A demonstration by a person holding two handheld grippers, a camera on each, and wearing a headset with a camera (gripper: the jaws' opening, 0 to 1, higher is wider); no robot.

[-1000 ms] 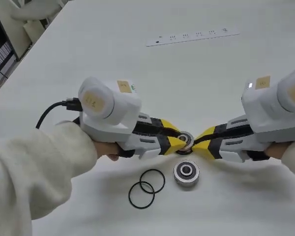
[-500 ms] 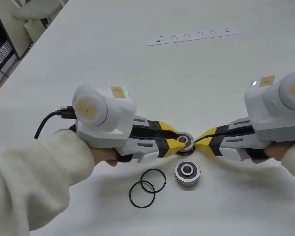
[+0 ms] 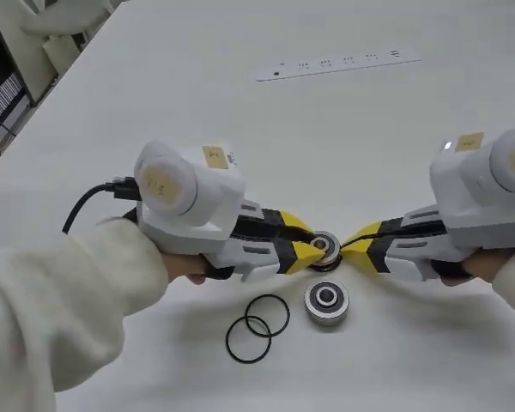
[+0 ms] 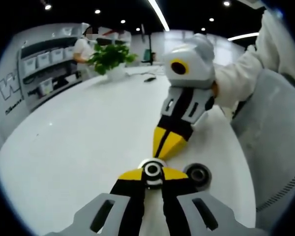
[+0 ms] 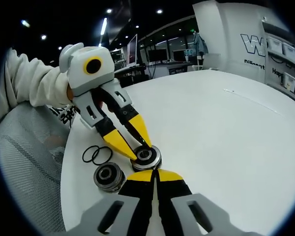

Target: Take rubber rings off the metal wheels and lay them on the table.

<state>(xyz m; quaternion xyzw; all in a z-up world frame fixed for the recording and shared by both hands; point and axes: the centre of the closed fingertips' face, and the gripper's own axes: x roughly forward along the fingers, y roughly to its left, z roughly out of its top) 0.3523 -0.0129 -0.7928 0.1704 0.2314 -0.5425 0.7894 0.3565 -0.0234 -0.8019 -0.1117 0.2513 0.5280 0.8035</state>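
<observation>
Head view, nearest first: two loose rubber rings (image 3: 257,327) lie overlapping on the white counter (image 3: 343,146), with a metal wheel (image 3: 326,300) flat just to their right. Just beyond, a second wheel (image 3: 324,246) sits between the two grippers. The left gripper (image 3: 307,251) is clamped on it, a yellow jaw at each side. The right gripper (image 3: 354,243) has its jaws pressed together, tips at the wheel's rim; I cannot tell whether they pinch rubber. Far back lies a power strip (image 3: 339,63).
</observation>
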